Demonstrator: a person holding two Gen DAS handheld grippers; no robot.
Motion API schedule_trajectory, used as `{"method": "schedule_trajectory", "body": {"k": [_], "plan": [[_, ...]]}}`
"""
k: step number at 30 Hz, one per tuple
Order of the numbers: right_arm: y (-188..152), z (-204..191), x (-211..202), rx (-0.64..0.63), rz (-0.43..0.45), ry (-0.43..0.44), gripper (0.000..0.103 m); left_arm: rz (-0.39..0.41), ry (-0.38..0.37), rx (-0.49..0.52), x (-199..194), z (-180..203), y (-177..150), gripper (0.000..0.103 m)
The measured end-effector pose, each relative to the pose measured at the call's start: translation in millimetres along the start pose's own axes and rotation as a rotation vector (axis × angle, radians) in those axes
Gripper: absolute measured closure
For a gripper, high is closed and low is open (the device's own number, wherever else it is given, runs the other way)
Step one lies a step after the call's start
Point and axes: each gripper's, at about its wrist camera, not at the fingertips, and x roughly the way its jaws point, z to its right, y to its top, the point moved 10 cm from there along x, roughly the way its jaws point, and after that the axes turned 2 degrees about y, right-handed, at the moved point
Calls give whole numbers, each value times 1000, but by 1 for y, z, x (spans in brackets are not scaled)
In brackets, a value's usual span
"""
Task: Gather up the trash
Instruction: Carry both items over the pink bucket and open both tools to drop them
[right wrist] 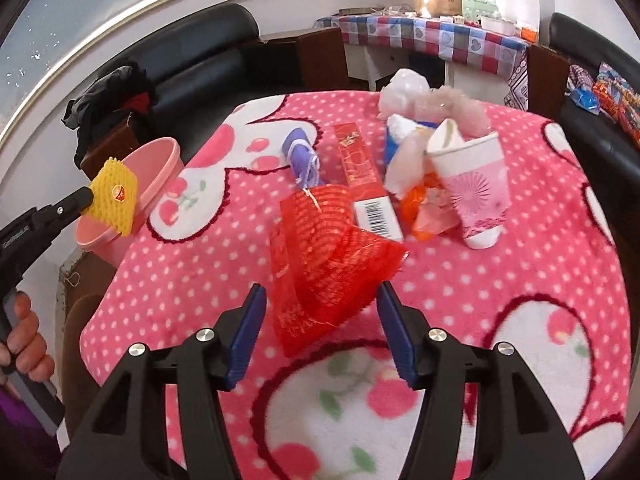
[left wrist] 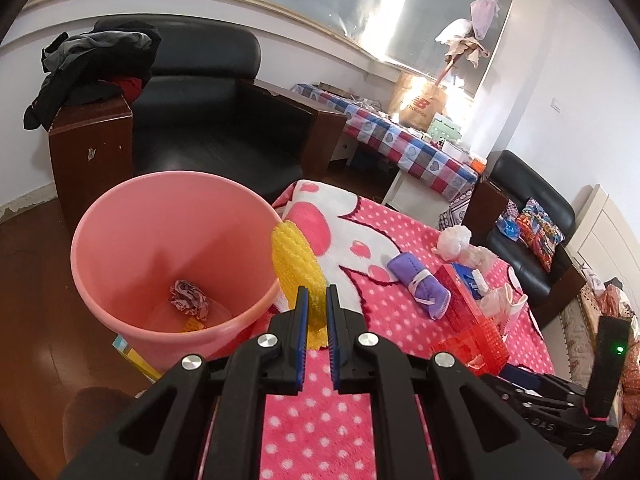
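Note:
My left gripper [left wrist: 316,296] is shut on a yellow foam net [left wrist: 296,256], held beside the rim of a pink bucket [left wrist: 100,248]. A crumpled paper ball [left wrist: 188,298] lies in the bucket. In the right wrist view the left gripper [right wrist: 90,196] holds the yellow net [right wrist: 114,196] in front of the bucket [right wrist: 156,160]. My right gripper [right wrist: 320,300] stands open just above the pink dotted blanket [right wrist: 180,280]. A red mesh bag [right wrist: 328,264] lies between its fingertips, and the pads do not press on it.
Farther along the blanket lie a purple mask [right wrist: 302,156], a red carton [right wrist: 356,160], a paper cup [right wrist: 476,188], an orange wrapper [right wrist: 416,208] and crumpled plastic bags [right wrist: 404,84]. A black armchair [left wrist: 208,120] stands behind the bucket, and a checked-cloth table [left wrist: 400,140] farther back.

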Motion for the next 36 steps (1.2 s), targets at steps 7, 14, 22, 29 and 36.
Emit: {"method": "schedule_trajectory", "body": {"k": [7, 14, 22, 29, 36], "plan": [[-2, -2, 2, -3, 14, -15, 79, 6, -4, -1, -5, -1, 0, 95], [25, -41, -6, -147, 80, -34, 81, 21, 1, -5, -11, -7, 4, 95], [76, -111, 0, -288, 159, 3, 81, 72, 60, 9, -24, -26, 24, 95], [103, -166, 20, -360, 163, 62, 81, 104, 145, 25, -27, -55, 42, 95], [116, -204, 50, -409, 133, 93, 81, 92, 215, 10, -15, -87, 47, 95]]}}
